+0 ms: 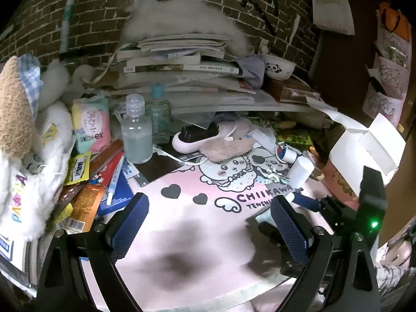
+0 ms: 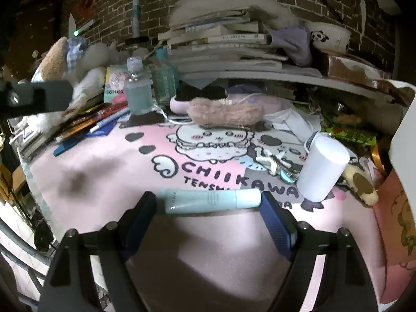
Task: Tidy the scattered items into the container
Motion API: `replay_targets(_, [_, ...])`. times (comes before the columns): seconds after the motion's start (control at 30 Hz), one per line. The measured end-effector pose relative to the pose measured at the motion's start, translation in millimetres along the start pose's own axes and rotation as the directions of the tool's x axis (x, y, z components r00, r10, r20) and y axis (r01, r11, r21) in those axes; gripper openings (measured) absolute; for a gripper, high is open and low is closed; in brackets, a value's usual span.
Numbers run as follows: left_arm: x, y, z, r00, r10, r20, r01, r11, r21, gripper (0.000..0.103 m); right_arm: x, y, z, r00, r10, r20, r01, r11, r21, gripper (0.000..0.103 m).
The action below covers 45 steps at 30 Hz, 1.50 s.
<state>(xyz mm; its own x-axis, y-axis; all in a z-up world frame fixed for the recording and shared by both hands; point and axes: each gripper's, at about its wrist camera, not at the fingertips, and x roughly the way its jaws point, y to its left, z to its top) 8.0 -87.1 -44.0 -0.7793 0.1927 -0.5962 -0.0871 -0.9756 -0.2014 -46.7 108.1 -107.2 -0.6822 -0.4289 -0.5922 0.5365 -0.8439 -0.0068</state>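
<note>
Pink mat [image 2: 104, 156]: teal tube [image 2: 212, 200] lies crosswise between right gripper [image 2: 209, 204] tips.

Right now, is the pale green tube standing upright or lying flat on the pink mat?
Lying flat. The pale green tube rests on its side across the pink mat, spanning the gap between the right tongs.

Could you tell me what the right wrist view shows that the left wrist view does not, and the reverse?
Only the right wrist view shows the whole teal tube lying crosswise between the right tool's open fingers; whether the pads touch it is unclear. Only the left wrist view shows the open white box at the right and the left tool open over bare pink mat. Both show the clear bottle, the black-bristled brush, the white cylinder and the book stack.
</note>
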Motion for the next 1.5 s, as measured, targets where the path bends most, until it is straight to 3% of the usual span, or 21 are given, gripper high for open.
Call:
replay_targets(0.23, [2, 0, 0, 1.000, -0.002, -0.006, 0.002, 1.000, -0.003, 0.094, -26, -3, 14, 0.998, 0.011, 0.062, -0.011, 1.000, 0.006, 0.079])
replay_targets(0.53, [7, -8, 3, 1.000, -0.006, -0.015, 0.006, 1.000, 0.000, 0.094, -93, -29, 48, 0.981, 0.004, 0.193, -0.005, 1.000, 0.004, 0.079])
replay_targets(0.73, [11, -17, 6, 1.000, -0.024, -0.020, 0.024, 1.000, 0.012, 0.094, -139, -80, 66, 0.974, -0.093, 0.208, 0.086, 0.995, 0.045, 0.079])
replay_targets(0.9, [15, -27, 8, 0.999, -0.037, -0.027, 0.038, 0.999, 0.034, 0.094, -161, -124, 73, 0.961, -0.240, 0.136, 0.238, 0.971, 0.025, 0.079])
replay_targets(1.0, [17, -36, 10, 0.998, -0.060, -0.028, 0.061, 0.997, 0.044, 0.094, -165, -150, 73, 0.950, -0.308, 0.046, 0.308, 0.951, 0.009, 0.079])
replay_targets(1.2, [20, -64, 16, 0.993, -0.112, -0.031, 0.114, 0.990, 0.076, 0.094, -151, -181, 65, 0.932, -0.335, -0.137, 0.336, 0.942, -0.014, 0.079])
replay_targets(1.37, [20, -93, 22, 0.987, -0.160, -0.032, 0.163, 0.981, 0.109, 0.094, -140, -191, 55, 0.906, -0.365, -0.213, 0.367, 0.930, -0.033, 0.079])
replay_targets(1.5, [19, -114, 26, 0.980, -0.198, -0.035, 0.201, 0.969, 0.140, 0.094, -133, -196, 51, 0.902, -0.360, -0.238, 0.362, 0.931, -0.035, 0.079])
